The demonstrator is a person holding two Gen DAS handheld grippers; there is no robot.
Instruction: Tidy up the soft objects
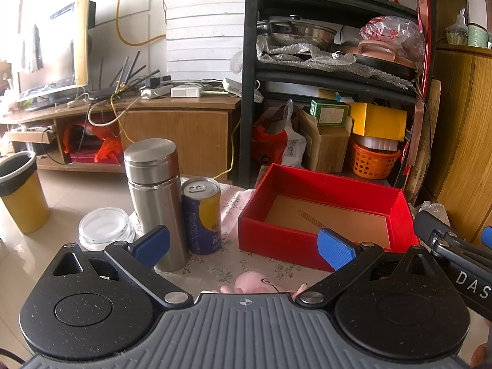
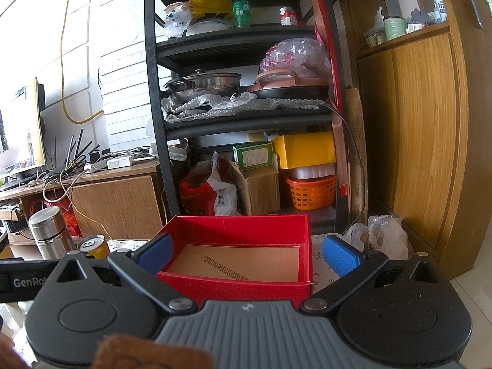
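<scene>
An empty red box (image 1: 326, 215) with a cardboard floor sits on the floral tablecloth (image 1: 227, 264); it also shows in the right wrist view (image 2: 236, 255). A pink soft toy (image 1: 256, 283) lies on the cloth just in front of my left gripper (image 1: 244, 246), partly hidden by the gripper body. My left gripper is open and empty, above and behind the toy. My right gripper (image 2: 247, 253) is open and empty, held over the near wall of the box. A brown soft thing (image 2: 147, 353) shows at the bottom edge of the right view.
A steel thermos (image 1: 155, 200) and a blue-yellow can (image 1: 201, 215) stand left of the box, with a glass lid (image 1: 104, 227) beside them. The right gripper's body (image 1: 455, 246) shows at the right edge. A black shelf (image 2: 246, 92), a wooden cabinet (image 2: 415, 123) and a yellow bin (image 1: 21, 193) surround the table.
</scene>
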